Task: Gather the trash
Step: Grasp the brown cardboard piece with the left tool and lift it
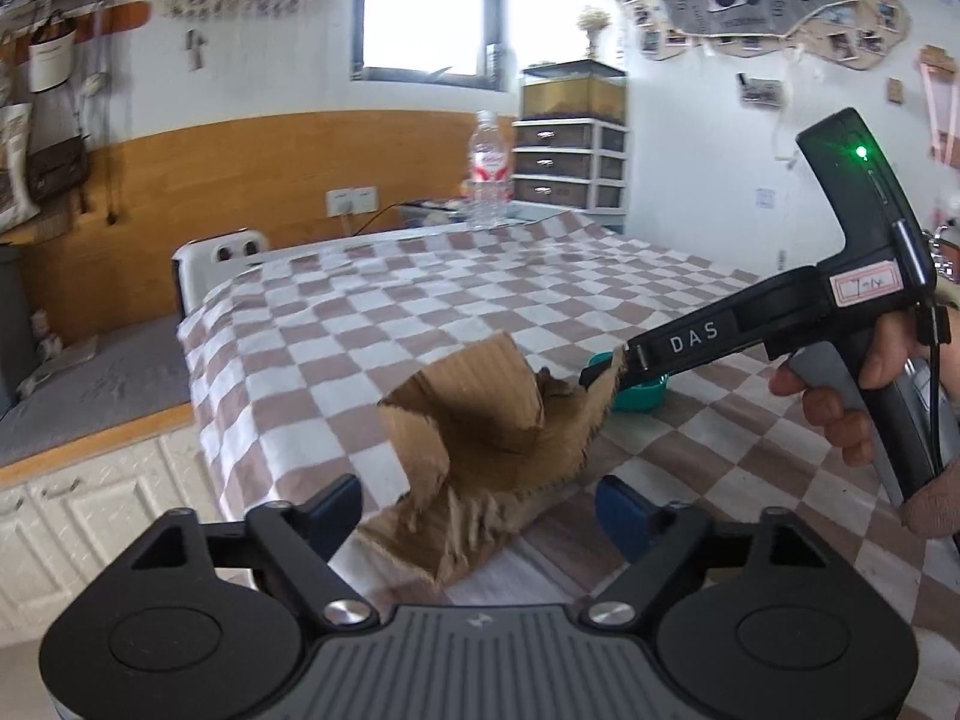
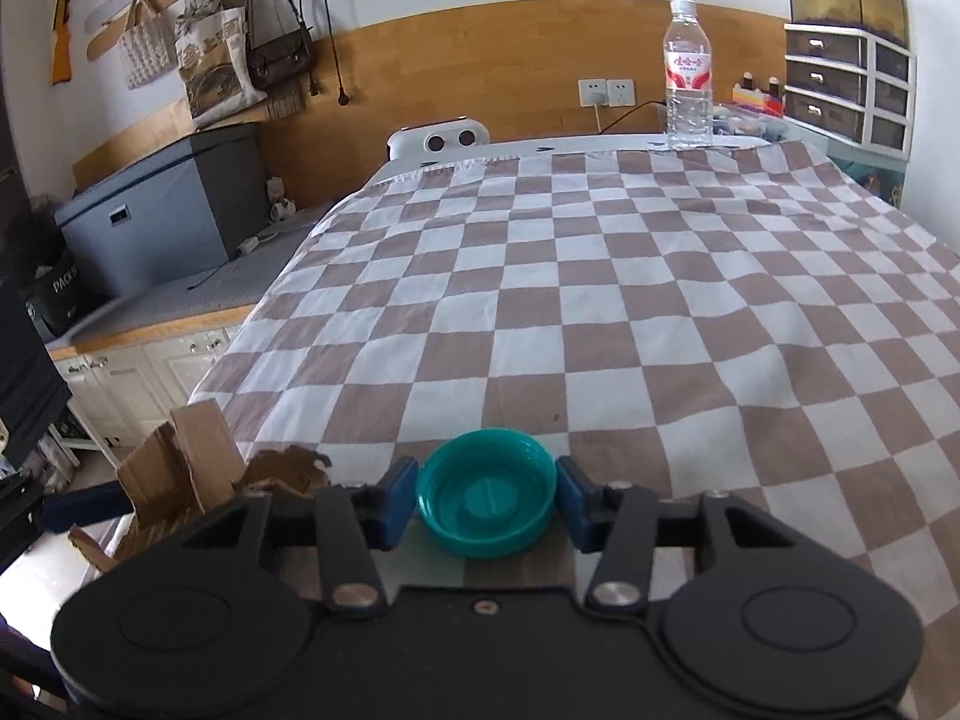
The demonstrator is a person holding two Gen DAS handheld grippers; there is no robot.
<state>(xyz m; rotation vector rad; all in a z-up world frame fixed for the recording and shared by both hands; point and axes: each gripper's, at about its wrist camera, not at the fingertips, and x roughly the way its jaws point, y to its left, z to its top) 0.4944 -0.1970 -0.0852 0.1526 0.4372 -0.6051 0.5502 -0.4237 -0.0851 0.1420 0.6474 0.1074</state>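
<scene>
- Right gripper (image 2: 487, 501) bracketing a teal cap (image 2: 487, 501), blue pads against its two sides or a hair off; contact looks made, so judged pinched, not firmly proven.
- Cap sitting mouth-up on the checked cloth (image 2: 600, 300) at the near edge of the table, hollow side facing up; round, so no real long axis, only a short vertical one.
- Left gripper (image 1: 480, 510) spread wide, fingers either side of a torn cardboard scrap (image 1: 480, 438), neither pad touching it as far as can be told.
- Cardboard crumpled and standing partly upright near the table's near-left corner, just beside the cap; long axis roughly from that corner toward the cap, one flap pointing up.
- Likely slip: smooth, shallow rim popping out of the pads if squeezed off-centre or lifted at a tilt.
- Possible snag: loose cloth dragged along if the fingertips ride too low.
- Soft cardboard apt to fold or tear under a closing grip and drop off the edge.
- Two tools close together; risk of knocking each other.
- Water bottle (image 2: 689, 72) upright at the far edge, well apart.
</scene>
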